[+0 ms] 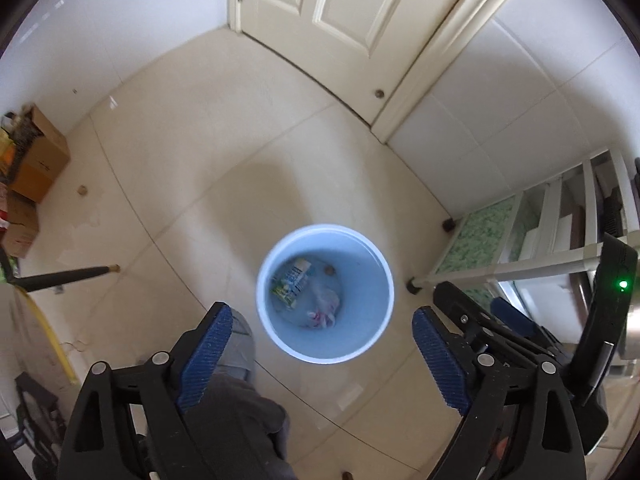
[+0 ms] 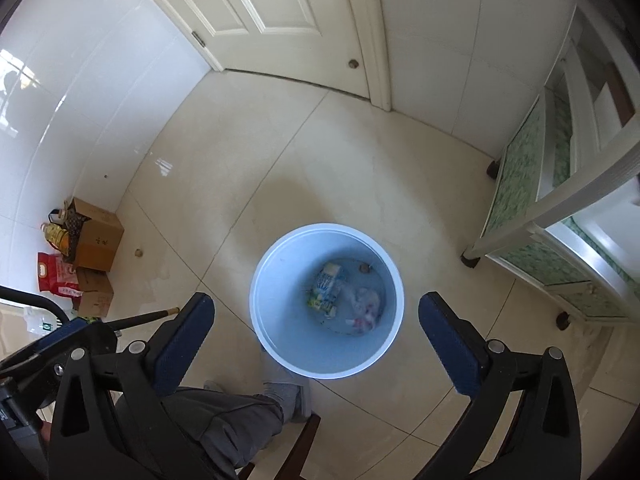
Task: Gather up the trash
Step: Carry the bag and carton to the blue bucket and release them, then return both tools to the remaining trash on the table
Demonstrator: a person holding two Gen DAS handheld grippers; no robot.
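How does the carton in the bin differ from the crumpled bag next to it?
The carton is boxy with blue and green print; the crumpled bag is a shapeless whitish wad with pink bits. The carton lies toward the bin's middle, the crumpled bag nearer one wall. Both rest at the bottom of the bin.

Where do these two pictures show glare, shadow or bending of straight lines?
Left wrist view: door frame bows, a soft shadow lies on the floor behind the bin. Right wrist view: window glare on the white wall, cabinet edges curve.
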